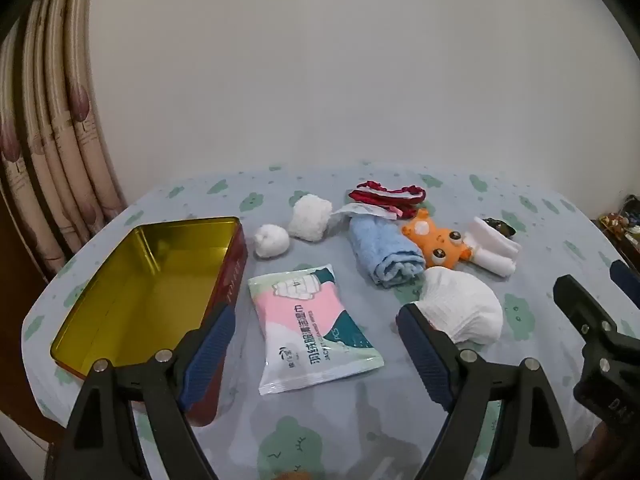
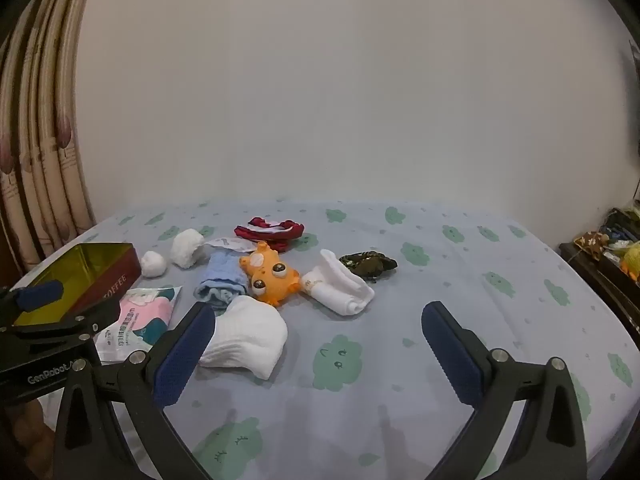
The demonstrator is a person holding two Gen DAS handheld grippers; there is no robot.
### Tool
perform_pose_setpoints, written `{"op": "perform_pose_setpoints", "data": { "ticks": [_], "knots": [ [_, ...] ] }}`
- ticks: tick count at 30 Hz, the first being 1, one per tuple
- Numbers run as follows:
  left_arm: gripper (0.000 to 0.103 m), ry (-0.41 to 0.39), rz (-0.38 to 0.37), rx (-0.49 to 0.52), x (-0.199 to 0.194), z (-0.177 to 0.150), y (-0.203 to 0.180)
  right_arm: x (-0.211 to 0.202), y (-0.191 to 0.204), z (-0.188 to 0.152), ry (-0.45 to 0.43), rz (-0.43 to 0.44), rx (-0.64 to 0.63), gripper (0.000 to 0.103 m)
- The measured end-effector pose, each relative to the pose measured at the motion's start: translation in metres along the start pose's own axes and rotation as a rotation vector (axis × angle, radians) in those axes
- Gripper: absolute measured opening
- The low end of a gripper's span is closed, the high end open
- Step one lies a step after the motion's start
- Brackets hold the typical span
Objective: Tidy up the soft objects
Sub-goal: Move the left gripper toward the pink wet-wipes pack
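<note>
Both grippers, left gripper (image 1: pixel 316 344) and right gripper (image 2: pixel 326 344), gape wide, empty; tin (image 2: pixel 120 276) reads "TOFFEE"; wipes pack (image 1: pixel 316 328) "JACKET".

My left wrist camera: low over bed near edge, facing wall, close above wipes pack (image 1: pixel 318 326), tin (image 1: pixel 144 292) at left. My right wrist camera: further right, same heading. Both share orange toy (image 2: pixel 272 276) cluster, curtain (image 2: pixel 40 160).
</note>
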State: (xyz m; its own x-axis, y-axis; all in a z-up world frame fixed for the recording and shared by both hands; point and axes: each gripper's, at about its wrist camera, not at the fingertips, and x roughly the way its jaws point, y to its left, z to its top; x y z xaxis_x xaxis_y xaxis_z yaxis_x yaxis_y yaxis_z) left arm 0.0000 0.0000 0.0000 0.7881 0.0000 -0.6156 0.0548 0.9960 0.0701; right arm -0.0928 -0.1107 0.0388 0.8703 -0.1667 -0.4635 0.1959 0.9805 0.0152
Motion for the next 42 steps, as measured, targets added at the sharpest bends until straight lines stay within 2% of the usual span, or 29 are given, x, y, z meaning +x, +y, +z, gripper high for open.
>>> {"op": "perform_pose_setpoints", "data": {
  "ticks": [2,8,9,12,17,25,28,42],
  "knots": [
    [0.086,-0.010,-0.010,0.000,0.000,0.000,0.000,-0.001,-0.001,0.000,-0.002,0.005,0.012,0.103],
    [0.086,-0.005,0.038,0.016,0.001,-0.003,-0.017,0.004,-0.013,-0.004,0.025,0.005,0.031,0.103],
    [0.086,0.004,0.002,-0.030,0.001,-0.004,-0.005,0.004,-0.017,-0.006,0.025,0.009,0.038,0.103],
    [0.086,0.025,-0.029,-0.089,-0.002,-0.012,0.008,0.007,-0.024,-0.015,0.015,0.003,0.037,0.103],
    [0.086,0.077,-0.022,-0.048,0.000,-0.018,0.005,0.006,-0.036,-0.014,0.054,0.004,0.067,0.103],
    [0.086,0.099,0.005,-0.013,-0.002,-0.025,-0.003,0.007,-0.034,-0.016,0.070,0.008,0.059,0.103],
    [0.086,0.110,-0.022,-0.027,0.001,-0.026,0.000,0.006,-0.035,-0.016,0.073,0.013,0.057,0.103],
    [0.086,0.149,-0.040,-0.056,0.006,-0.025,0.008,0.011,-0.034,-0.018,0.098,0.018,0.056,0.103]
  ]
}}
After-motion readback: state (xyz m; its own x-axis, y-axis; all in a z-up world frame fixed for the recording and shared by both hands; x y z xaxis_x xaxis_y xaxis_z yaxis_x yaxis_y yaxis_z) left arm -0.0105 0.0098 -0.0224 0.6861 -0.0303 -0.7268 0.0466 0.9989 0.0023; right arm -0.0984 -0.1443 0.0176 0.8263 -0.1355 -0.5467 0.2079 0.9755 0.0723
